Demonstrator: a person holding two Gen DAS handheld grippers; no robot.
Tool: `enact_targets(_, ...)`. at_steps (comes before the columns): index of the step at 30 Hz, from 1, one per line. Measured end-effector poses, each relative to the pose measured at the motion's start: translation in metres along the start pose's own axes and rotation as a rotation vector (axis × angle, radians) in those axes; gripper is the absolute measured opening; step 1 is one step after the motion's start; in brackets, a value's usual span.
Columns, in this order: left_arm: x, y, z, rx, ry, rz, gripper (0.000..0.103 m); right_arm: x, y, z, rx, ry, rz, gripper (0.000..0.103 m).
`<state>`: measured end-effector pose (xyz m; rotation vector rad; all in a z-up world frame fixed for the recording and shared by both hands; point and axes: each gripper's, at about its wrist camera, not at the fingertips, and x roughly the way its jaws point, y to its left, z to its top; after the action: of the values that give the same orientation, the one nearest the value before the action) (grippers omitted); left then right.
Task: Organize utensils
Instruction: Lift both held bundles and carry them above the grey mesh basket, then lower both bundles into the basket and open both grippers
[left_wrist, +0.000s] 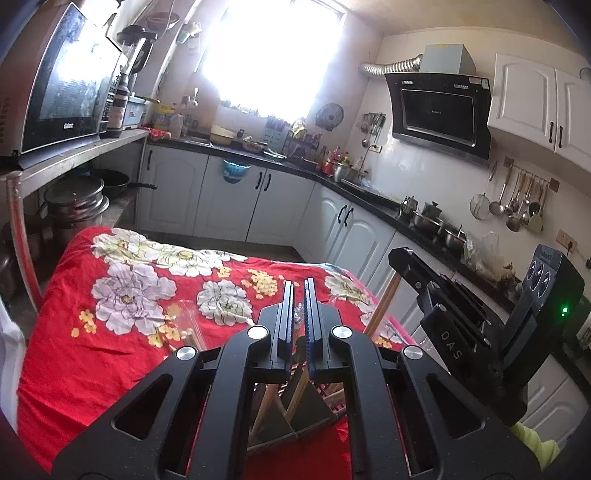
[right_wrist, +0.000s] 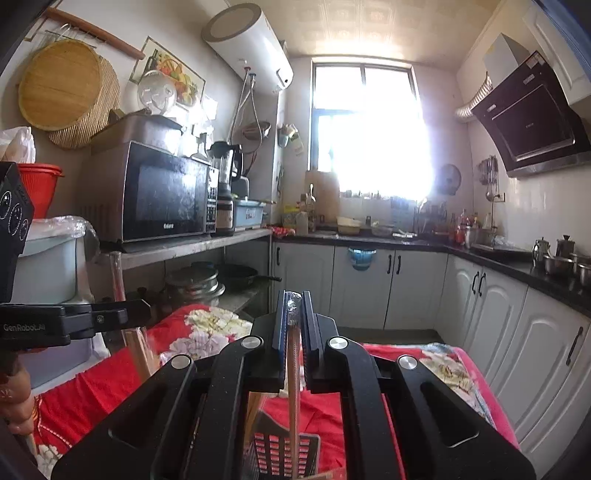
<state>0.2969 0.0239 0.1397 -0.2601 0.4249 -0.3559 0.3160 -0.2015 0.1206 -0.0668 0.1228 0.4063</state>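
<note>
My left gripper is shut on a strip of crinkled clear plastic wrap above a table under a red floral cloth. Under it I see wooden chopsticks leaning in a dark utensil holder. My right gripper is shut on a wooden chopstick whose wrapped top shows between the pads. That chopstick hangs over the black slotted holder. In the left wrist view the right gripper sits to the right, with a chopstick slanting below it. The right wrist view shows the left gripper at the left.
A clear plastic bag lies on the cloth to the left of the left gripper. White cabinets with a black counter run along the back and right. A metal shelf with a microwave and pots stands at the left.
</note>
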Motion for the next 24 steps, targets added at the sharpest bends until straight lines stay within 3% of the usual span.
enact_targets(12, 0.007, 0.009, -0.014, -0.027, 0.03, 0.009, 0.003, -0.012, -0.006, -0.011, 0.063, 0.083, 0.014, 0.008)
enact_targets(24, 0.003, 0.015, -0.022, -0.048, 0.046, 0.016, 0.003, -0.026, -0.007, -0.017, 0.119, 0.139, 0.021, 0.017)
